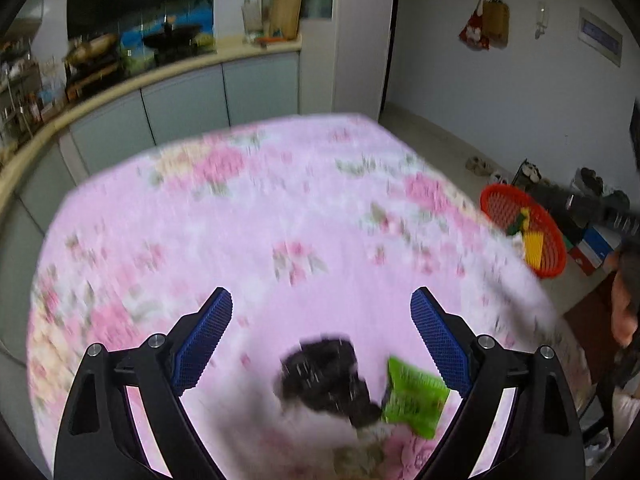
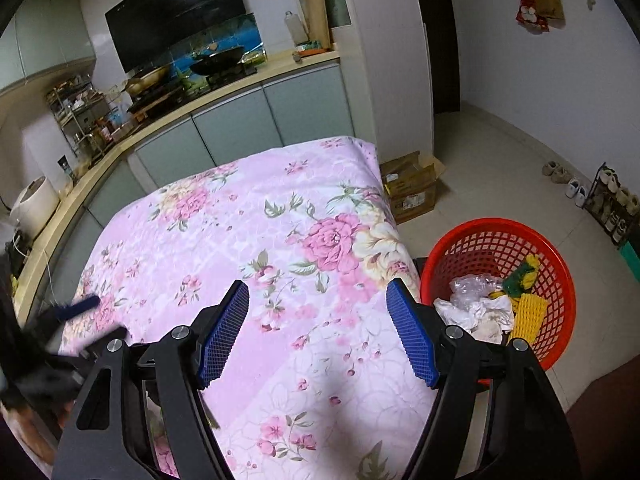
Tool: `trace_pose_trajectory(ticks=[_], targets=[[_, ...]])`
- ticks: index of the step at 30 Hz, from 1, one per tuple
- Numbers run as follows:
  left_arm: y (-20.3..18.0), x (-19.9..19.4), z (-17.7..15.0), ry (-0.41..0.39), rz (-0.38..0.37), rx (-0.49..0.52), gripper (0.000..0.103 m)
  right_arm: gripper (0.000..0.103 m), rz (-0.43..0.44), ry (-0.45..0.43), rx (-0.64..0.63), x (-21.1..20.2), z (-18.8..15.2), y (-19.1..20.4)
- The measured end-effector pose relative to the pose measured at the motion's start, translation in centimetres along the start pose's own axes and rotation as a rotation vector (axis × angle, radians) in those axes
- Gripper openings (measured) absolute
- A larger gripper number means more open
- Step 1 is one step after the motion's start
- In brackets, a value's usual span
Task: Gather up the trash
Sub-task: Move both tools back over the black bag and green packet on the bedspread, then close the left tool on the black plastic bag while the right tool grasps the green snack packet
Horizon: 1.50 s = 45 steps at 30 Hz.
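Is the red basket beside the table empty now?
No, the red basket holds crumpled plastic and a yellow piece.

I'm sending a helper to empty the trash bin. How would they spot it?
Find the table under the pink floral cloth; the bin stands on the floor off its right edge. It is a round red mesh basket, already holding crumpled plastic and yellow scraps, unlike the brown cardboard box nearby.

A pink floral cloth (image 2: 248, 248) is spread over the table. Behind it a beige kitchen counter (image 2: 224, 92) is lined with pale grey cabinet doors (image 2: 236, 128); a black wok (image 2: 218, 58) is set beneath a black range hood (image 2: 176, 12). An open cardboard box (image 2: 412, 184) is placed on the tiled floor (image 2: 500, 160)
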<state>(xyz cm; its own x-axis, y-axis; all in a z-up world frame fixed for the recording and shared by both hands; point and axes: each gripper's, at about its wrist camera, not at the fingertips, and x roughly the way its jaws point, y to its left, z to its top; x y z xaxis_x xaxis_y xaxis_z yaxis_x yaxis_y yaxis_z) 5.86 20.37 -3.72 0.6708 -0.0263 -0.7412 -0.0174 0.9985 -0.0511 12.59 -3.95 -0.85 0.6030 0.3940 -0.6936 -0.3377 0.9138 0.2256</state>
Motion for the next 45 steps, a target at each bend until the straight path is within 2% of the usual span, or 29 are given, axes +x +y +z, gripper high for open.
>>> trace_pose_trajectory(ticks=[7,11,13,18,21,30,36,45], targets=[[0.9,1.8,-3.5,0.038,-0.046,-0.150,0.087,0.069,-0.008,0.030,-0.024,0.7,-0.8,0.8],[0.6,2.7,-4.7,0.056,-0.020,-0.163,0.086,0.069,0.005,0.055,-0.037,1.3,-1.5,1.5],[0.6,3.0,-5.1,0.068,-0.026,-0.167,0.073,0.069,0.012,0.065,-0.044,1.5,-1.9,1.9],[0.8,3.6,-5.7,0.083,-0.022,-0.181,0.053,0.069,0.027,0.081,-0.071,1.8,-2.2,2.9],[1.1,3.6,-5.7,0.077,-0.024,-0.192,0.045,0.069,0.038,0.089,-0.085,2.0,-2.4,3.5],[3.1,1.9,-5.3,0.024,0.000,-0.228,0.042,0.069,0.127,0.158,-0.236,3.2,-5.2,7.1],[4.6,0.3,-4.9,-0.015,0.040,-0.248,0.042,0.069,0.233,0.240,-0.398,4.3,-8.2,11.0],[5.4,-0.3,-4.8,-0.028,0.063,-0.263,0.042,0.069,0.257,0.292,-0.501,5.7,-10.6,13.0]])
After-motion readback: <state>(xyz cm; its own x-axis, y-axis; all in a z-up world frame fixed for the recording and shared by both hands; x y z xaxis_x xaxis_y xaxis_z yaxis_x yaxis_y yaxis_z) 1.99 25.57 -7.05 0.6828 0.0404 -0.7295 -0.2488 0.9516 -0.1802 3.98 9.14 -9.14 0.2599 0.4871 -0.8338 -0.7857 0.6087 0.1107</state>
